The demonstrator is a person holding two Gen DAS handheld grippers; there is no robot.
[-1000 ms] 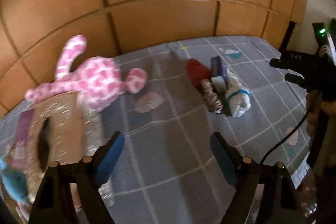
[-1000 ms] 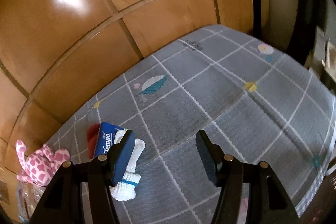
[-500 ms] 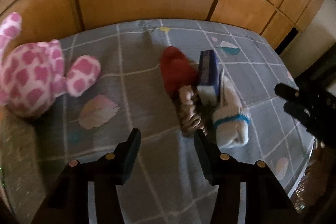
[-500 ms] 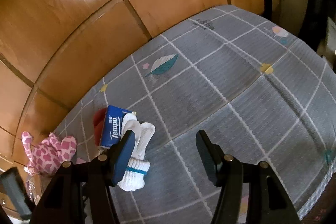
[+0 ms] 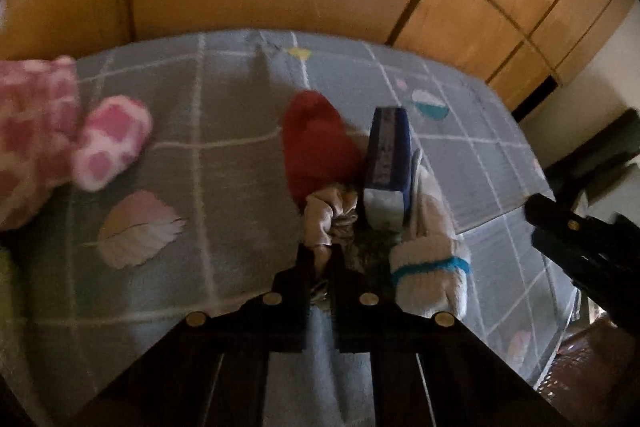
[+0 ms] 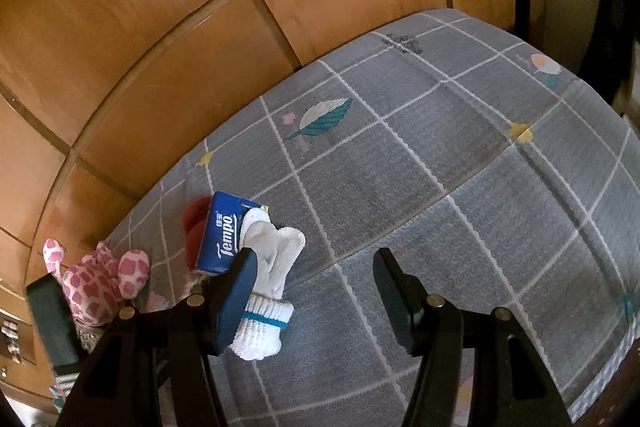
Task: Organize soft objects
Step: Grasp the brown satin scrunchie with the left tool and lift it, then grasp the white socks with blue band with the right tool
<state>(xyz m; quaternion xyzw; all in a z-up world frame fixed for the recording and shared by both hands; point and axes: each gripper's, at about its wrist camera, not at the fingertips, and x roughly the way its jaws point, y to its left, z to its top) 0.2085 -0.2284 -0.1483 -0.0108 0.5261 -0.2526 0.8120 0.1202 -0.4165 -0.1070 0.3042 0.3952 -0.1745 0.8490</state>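
the left tool (image 5: 320,261) is down in the small heap on the bed (image 5: 224,163), its fingers drawn nearly together with a fold of the beige sock (image 5: 330,213) pinched between them. it seems to have gone for the loose bunched end because that is the part that sticks up and gives cloth to bite on; the grip looks thin, so the sock could slip out when lifted.

the sock lies in the middle of the heap, touching the red cloth (image 5: 316,147) behind it and just beside the tissue pack (image 5: 386,163), which leans on the white sock (image 5: 430,259) with the blue band. pulling the beige one may drag or tip those neighbours, since they rest against each other.

the pink plush (image 5: 52,143) sits well apart at the left, by the wooden panels.

the right tool (image 6: 314,293) hangs above the bed with its fingers wide apart and nothing in them, near the white sock (image 6: 266,323) but not touching it, probably waiting its turn for that sock or the pack (image 6: 220,239).
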